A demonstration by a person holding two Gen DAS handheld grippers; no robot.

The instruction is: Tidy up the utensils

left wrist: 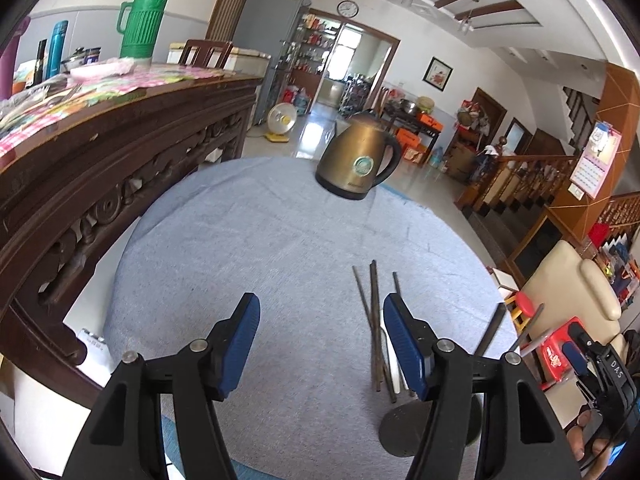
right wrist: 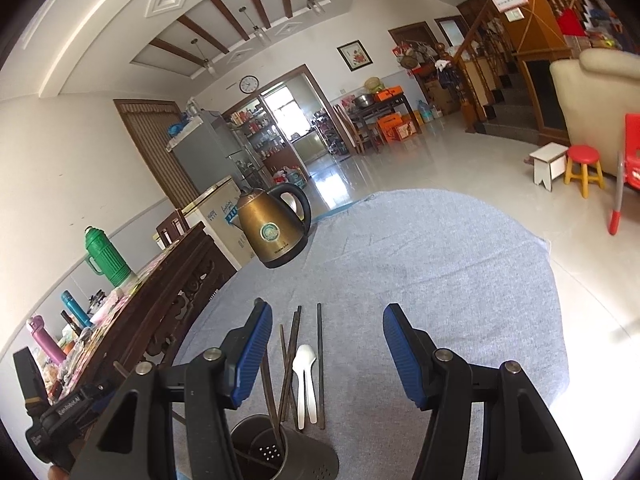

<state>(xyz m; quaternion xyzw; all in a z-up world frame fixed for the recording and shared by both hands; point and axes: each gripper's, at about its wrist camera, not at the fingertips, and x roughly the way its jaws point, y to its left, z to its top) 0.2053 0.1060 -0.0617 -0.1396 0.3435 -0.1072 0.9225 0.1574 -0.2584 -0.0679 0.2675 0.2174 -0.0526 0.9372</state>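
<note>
Chopsticks (right wrist: 296,356) and our white spoon (right wrist: 304,376) lie on the cloth (right wrist: 440,280) just beyond the holder (right wrist: 276,456); our left gripper (left wrist: 320,344) and right gripper (right wrist: 324,352) hover empty, fingers apart

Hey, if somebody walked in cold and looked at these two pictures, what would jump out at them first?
Probably the brass-coloured kettle, standing alone at the far edge of the round table's grey cloth. Next, near the cameras, the dark chopsticks and white spoon lying side by side on the cloth, just beyond a metal utensil holder. Both claws, left and right, hang open above them, holding nothing.
</note>
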